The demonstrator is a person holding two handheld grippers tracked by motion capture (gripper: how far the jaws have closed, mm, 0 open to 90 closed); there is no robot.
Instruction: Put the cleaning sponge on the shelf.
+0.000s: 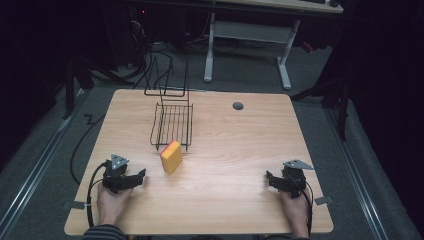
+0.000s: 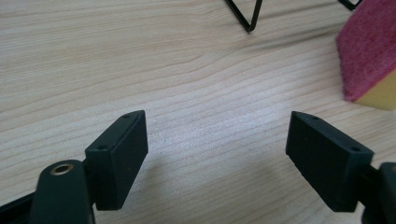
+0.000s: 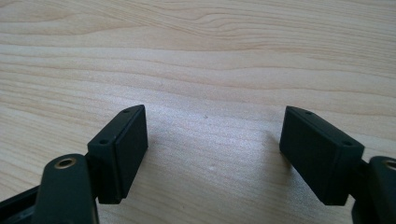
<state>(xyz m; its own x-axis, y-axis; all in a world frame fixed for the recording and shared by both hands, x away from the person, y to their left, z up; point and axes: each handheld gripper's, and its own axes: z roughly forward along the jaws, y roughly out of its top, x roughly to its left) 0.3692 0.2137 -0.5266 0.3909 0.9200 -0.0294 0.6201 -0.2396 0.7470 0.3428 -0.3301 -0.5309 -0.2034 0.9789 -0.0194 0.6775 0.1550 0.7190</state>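
A yellow sponge point(image 1: 172, 157) with a pink scouring side stands on edge on the wooden table point(image 1: 240, 145), just in front of a black wire rack point(image 1: 172, 122). My left gripper point(image 1: 139, 177) rests on the table near the front left, open and empty, a short way left of the sponge. In the left gripper view the sponge point(image 2: 371, 56) shows its pink face at the upper right, beyond the open gripper point(image 2: 217, 149). My right gripper point(image 1: 270, 179) lies near the front right, open, with bare wood between its jaws point(image 3: 212, 149).
The rack's foot point(image 2: 247, 16) stands on the wood ahead of the left gripper. A grey cable grommet point(image 1: 238, 105) sits in the table's far right part. Behind the table are a white desk frame point(image 1: 247, 45) and loose cables on the floor.
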